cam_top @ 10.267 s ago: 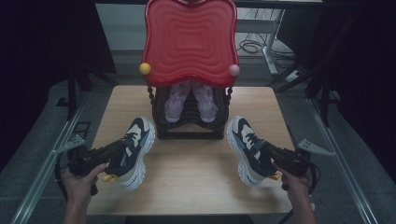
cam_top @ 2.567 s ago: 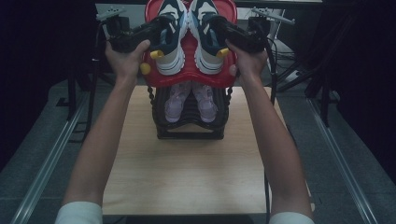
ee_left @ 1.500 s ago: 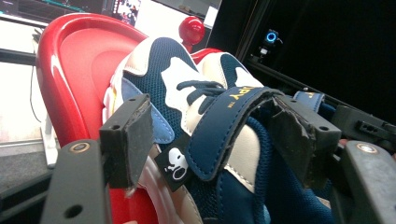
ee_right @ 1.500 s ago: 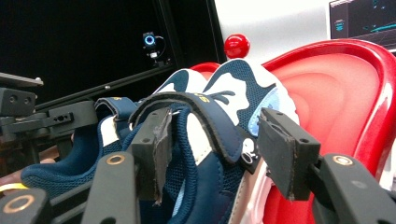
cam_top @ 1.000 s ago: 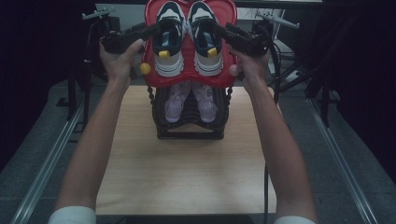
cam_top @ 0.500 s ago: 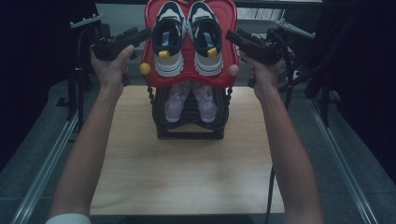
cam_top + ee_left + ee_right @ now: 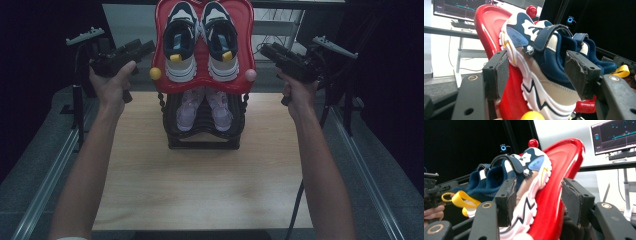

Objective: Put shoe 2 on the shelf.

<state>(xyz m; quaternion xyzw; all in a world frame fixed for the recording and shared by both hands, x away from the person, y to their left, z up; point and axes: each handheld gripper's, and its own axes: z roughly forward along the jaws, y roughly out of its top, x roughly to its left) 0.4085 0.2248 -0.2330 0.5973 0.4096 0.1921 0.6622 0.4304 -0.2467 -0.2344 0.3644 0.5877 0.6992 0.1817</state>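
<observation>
Resting side by side on the sloping red plastic top tray (image 7: 205,47) of a black shoe rack (image 7: 204,127), a pair of navy, white and beige strap sneakers (image 7: 201,40) sits at the far middle of the wooden table (image 7: 200,185). Both shoes lie with their long axes running near to far, toes toward the far, raised edge and heels with yellow pull loops (image 7: 175,57) toward the near, lower edge. A pink pair (image 7: 205,107) sits on a lower shelf. The left gripper (image 7: 142,49) hangs just left of the tray, the right gripper (image 7: 267,51) just right of it; each has its jaws spread and empty, clear of the shoes. The tilt looks like the chief risk: nothing visibly grips the soles, so the sneakers could slide toward the near edge, where a yellow ball knob (image 7: 155,73) and a pink one (image 7: 250,75) flank the corners. A stray brush from either gripper or trailing cable could nudge the tray and tip them off.
</observation>
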